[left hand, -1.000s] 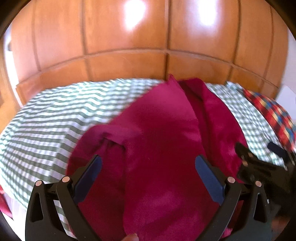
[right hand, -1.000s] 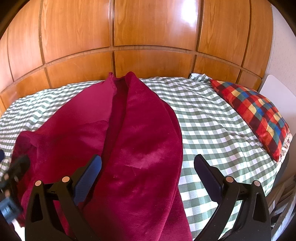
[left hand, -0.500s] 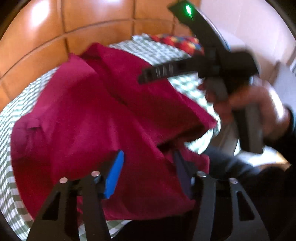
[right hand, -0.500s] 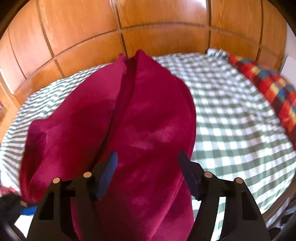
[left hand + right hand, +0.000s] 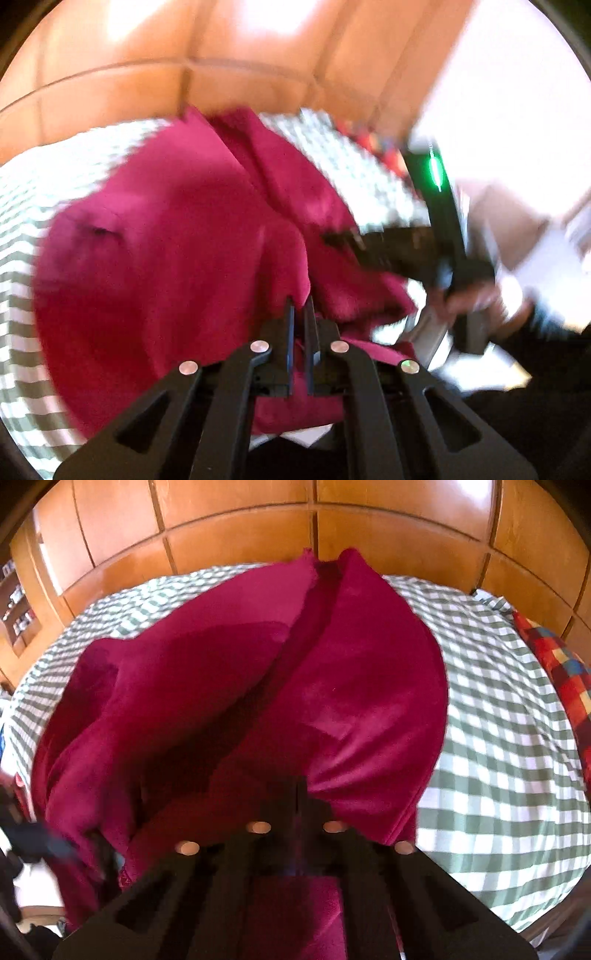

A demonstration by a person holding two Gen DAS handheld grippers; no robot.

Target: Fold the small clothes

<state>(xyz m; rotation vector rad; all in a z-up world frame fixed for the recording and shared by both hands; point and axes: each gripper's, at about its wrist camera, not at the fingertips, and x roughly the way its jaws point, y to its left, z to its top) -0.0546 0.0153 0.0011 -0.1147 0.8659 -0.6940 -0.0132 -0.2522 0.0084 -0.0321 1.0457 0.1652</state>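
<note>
Crimson garment (image 5: 332,686) spread on checked bedspread (image 5: 498,709), near edge pinched in closed left gripper (image 5: 300,306), likewise clamped by right gripper (image 5: 301,786)

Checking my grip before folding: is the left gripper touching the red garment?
Touching. The left wrist view shows the left gripper shut with the red garment pinched between its fingers.

Your crimson garment (image 5: 354,686): soft plush cloth, velvety nap, faint sheen on folds. Bed cover (image 5: 498,738) under it: flat woven cotton-like check, matt. Wall panelling (image 5: 388,520): varnished wood, glossy, throwing glare. Pillow (image 5: 565,672): woven plaid cloth, matt. Your gripper fingers (image 5: 291,339): matt black plastic, shiny metal pins.
</note>
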